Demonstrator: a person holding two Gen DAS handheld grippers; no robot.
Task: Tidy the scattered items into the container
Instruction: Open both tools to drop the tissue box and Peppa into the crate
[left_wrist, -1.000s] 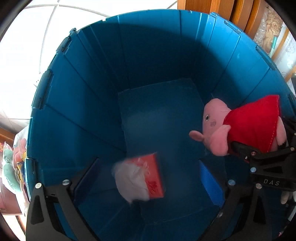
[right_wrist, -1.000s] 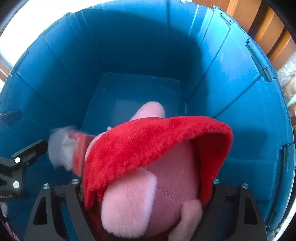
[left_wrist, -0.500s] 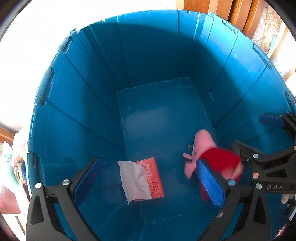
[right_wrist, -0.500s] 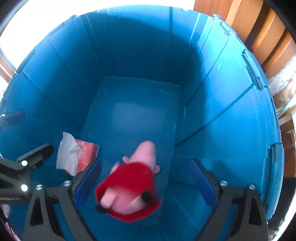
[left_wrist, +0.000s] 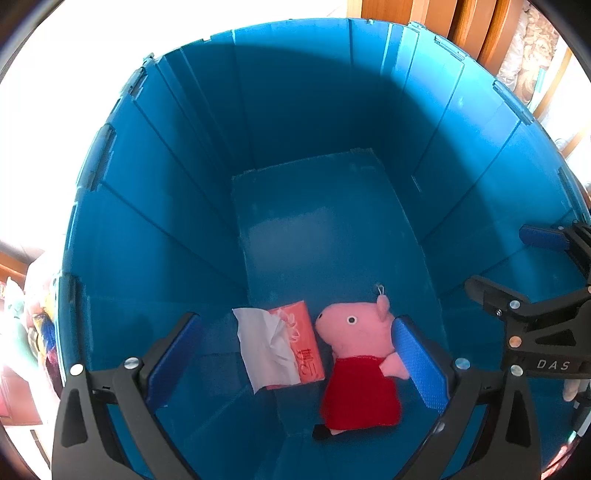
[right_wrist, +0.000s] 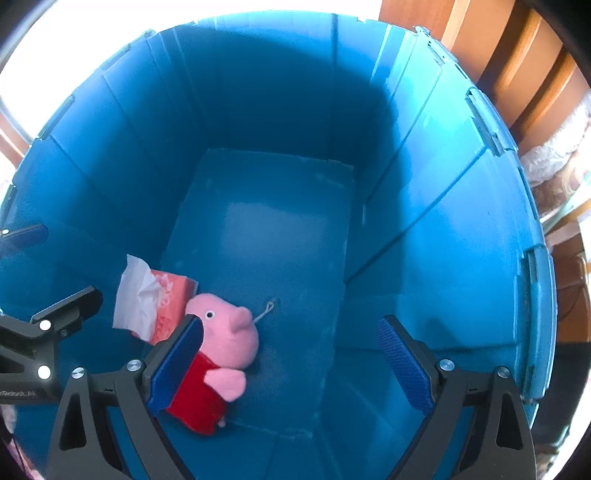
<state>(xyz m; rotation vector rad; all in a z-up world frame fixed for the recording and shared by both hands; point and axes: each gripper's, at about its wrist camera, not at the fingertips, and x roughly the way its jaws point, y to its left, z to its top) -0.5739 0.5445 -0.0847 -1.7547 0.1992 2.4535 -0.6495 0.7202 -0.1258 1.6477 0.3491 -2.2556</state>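
Observation:
A deep blue bin (left_wrist: 155, 206) fills both views (right_wrist: 436, 229). On its floor lie a pink pig plush in a red dress (left_wrist: 354, 354) and a red tissue pack with white tissue sticking out (left_wrist: 280, 347). They lie side by side, touching, and show in the right wrist view too: the plush (right_wrist: 225, 339) and the pack (right_wrist: 155, 306). My left gripper (left_wrist: 295, 362) is open and empty above the bin. My right gripper (right_wrist: 291, 365) is open and empty above the bin; it also shows at the right of the left wrist view (left_wrist: 517, 269).
Wooden furniture (right_wrist: 517, 66) stands behind the bin on the right. Colourful soft items (left_wrist: 26, 325) lie outside the bin on the left. The far half of the bin floor (left_wrist: 314, 206) is bare.
The right gripper opened and dropped the pig plush, which fell to the bin floor beside the tissue pack. The tissue pack, falling a second ago, now lies still.

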